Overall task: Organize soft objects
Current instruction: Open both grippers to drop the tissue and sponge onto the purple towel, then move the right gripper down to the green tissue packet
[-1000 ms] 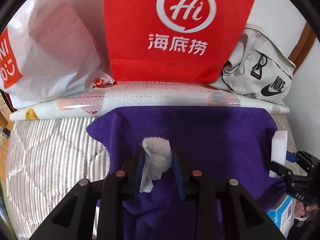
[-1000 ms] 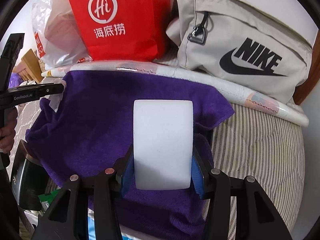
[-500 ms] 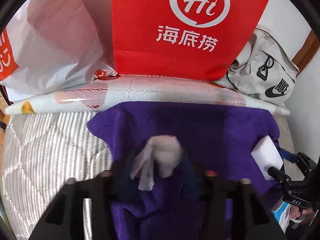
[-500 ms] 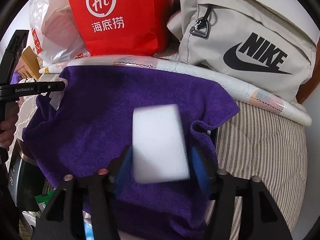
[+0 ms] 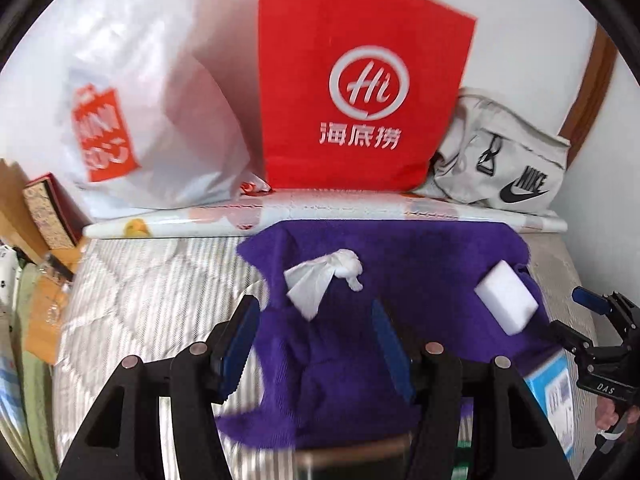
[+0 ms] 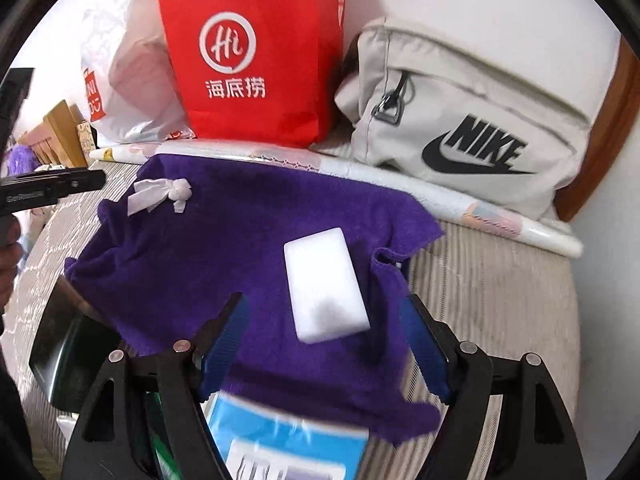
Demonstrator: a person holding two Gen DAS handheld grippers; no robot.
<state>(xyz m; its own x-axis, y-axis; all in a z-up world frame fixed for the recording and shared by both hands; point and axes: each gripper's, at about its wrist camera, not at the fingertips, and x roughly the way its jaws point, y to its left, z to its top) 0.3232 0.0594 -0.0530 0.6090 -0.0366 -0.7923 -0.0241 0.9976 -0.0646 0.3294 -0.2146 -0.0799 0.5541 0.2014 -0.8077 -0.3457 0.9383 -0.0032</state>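
On the striped bed cover (image 5: 152, 280), a purple towel (image 5: 420, 272) is spread out, its far edge against a rolled patterned sheet (image 5: 360, 210)

Left gripper (image 5: 316, 328): jaws opening, nothing pinched. Only towel fabric between the blue pads (image 5: 240, 332). Crumpled white tissue (image 5: 320, 276) lies loose on the towel just beyond the fingertips, not touching them

Right gripper (image 6: 324, 332): jaws opening too, pads clear. White sponge block (image 6: 324, 284) lies flat on the towel, slightly skewed, between and just ahead of the fingers, gap visible on both sides, so it's released

Tissue sits toward the towel's left far corner, sponge toward its right edge, well apart from each other

Behind the sheet roll, against the wall: white plastic bag (image 5: 132, 120) with orange print, red Haidilao paper bag (image 5: 360, 92) upright, beige Nike bag (image 6: 472, 128) at right

A blue-and-white box (image 6: 280, 440) pokes out under the towel's near edge, directly below the right gripper. Dark object under the towel's left near corner, can't tell what it is

Both frames a bit motion-blurred
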